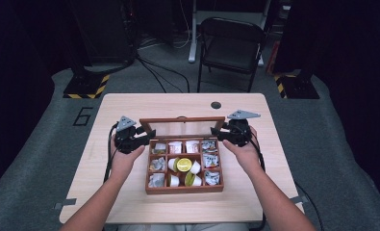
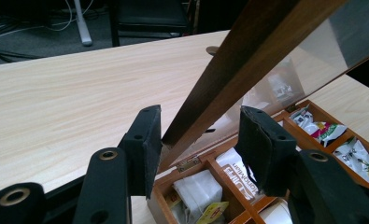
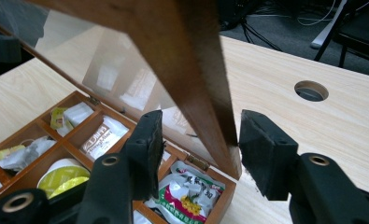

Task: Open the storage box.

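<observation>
A brown wooden box [image 1: 184,188] with several compartments sits at the table's middle. It holds tea sachets [image 1: 210,160] and small white cups with yellow-green lids [image 1: 183,165]. Its glass-paned lid [image 1: 182,120] stands raised, tilted back on its hinges. My left gripper [image 1: 146,134] is at the lid's left end. In the left gripper view this gripper [image 2: 201,112] is open, with the lid's wooden side rail [image 2: 229,70] between the jaws and against the left pad. My right gripper [image 1: 219,134] is at the lid's right end. It [image 3: 202,116] is open too and straddles the other side rail [image 3: 196,70].
A round cable hole [image 1: 216,105] lies in the light wooden table [image 1: 130,106] just behind the lid. A black folding chair [image 1: 231,45] stands beyond the far edge, with cables on the floor. Bare tabletop lies left, right and behind the box.
</observation>
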Demonstrator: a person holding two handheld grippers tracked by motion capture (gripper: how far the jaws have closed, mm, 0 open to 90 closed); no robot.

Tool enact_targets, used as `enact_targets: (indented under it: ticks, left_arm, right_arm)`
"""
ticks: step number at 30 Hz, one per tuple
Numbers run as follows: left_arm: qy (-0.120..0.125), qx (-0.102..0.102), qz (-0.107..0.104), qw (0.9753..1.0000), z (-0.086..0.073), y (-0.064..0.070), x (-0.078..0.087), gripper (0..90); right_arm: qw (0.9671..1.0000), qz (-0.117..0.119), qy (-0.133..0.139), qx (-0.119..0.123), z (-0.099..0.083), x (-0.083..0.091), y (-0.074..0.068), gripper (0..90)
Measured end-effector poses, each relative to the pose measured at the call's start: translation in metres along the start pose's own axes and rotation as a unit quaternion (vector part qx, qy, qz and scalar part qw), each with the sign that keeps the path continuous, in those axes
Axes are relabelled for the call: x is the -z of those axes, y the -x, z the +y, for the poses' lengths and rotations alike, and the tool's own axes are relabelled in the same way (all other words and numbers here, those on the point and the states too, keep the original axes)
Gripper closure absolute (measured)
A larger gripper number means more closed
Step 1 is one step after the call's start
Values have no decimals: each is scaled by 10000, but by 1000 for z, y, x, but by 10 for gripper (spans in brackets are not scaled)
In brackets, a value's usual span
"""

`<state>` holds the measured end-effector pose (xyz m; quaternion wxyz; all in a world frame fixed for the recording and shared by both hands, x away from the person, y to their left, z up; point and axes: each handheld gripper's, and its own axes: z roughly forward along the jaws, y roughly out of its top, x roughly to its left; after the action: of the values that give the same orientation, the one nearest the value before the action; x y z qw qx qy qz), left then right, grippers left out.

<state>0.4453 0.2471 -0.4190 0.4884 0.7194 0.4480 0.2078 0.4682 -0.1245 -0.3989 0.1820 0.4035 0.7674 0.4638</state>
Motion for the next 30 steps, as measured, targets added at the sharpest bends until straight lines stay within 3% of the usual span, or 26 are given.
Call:
enact_targets:
  ticks: [10,19,23,30]
  left_arm:
    - [-105,51,24,9999,-8,-4,-12,468]
    - [-22,212,15,9998,-10,-9,-21,475]
    - [-34,161,-6,9999,-10,-12,-22,486]
    - [-23,193,-24,9998,-11,-13,-27,485]
  right_arm:
    - [9999,37,45,-101,3,-3,4,496]
    - [9999,-5,79,-118,9,-6,7,494]
    - [9999,11,80,-138,9,-8,8,476]
    - [9999,62,-74,-111,2,-20,14,448]
